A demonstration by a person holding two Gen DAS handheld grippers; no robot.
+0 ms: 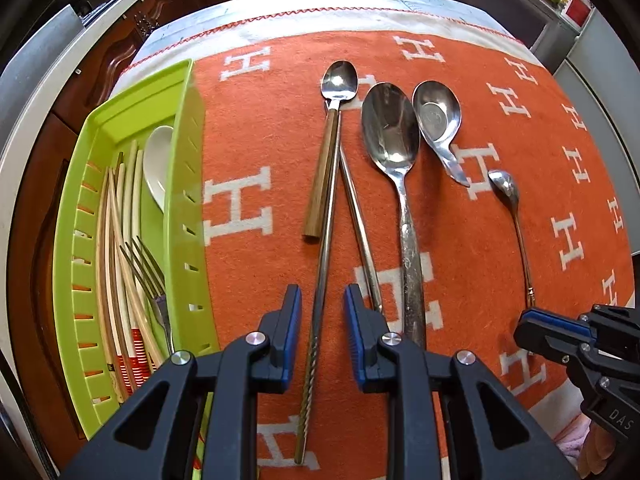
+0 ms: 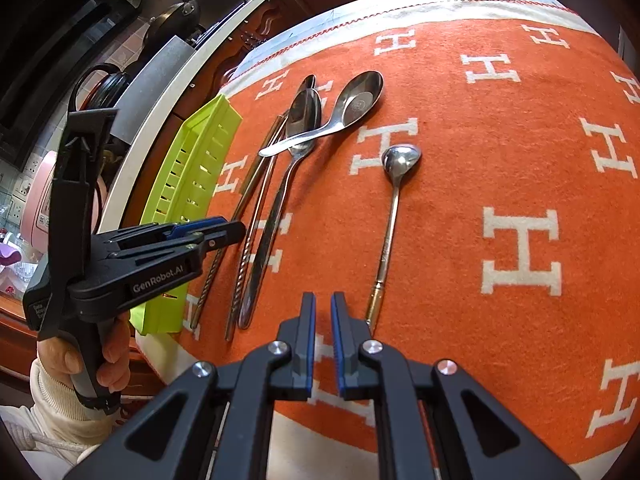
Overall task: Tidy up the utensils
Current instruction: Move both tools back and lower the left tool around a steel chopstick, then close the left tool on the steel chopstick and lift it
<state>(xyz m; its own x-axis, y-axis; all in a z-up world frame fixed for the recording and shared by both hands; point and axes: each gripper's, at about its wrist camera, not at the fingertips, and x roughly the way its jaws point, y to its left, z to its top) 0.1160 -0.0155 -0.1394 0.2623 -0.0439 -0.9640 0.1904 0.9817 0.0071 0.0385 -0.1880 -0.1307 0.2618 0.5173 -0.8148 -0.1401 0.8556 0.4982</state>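
Observation:
My left gripper (image 1: 322, 300) is open, its fingers on either side of a metal chopstick (image 1: 320, 280) lying on the orange cloth (image 1: 260, 120). A second metal chopstick (image 1: 360, 236) crosses beside it. Further out lie a wooden-handled spoon (image 1: 326, 136), a large steel spoon (image 1: 394, 152), a short soup spoon (image 1: 438, 120) and a thin small spoon (image 1: 514, 220). A green tray (image 1: 186, 184) at the left holds chopsticks, a fork and a white spoon. My right gripper (image 2: 323, 312) is nearly closed and empty, just left of the thin spoon's handle (image 2: 380, 280).
The left gripper also shows in the right wrist view (image 2: 224, 232), over the chopsticks (image 2: 248, 216). The green tray (image 2: 192, 184) sits at the table's left edge. A counter with pans (image 2: 176, 16) runs behind the table.

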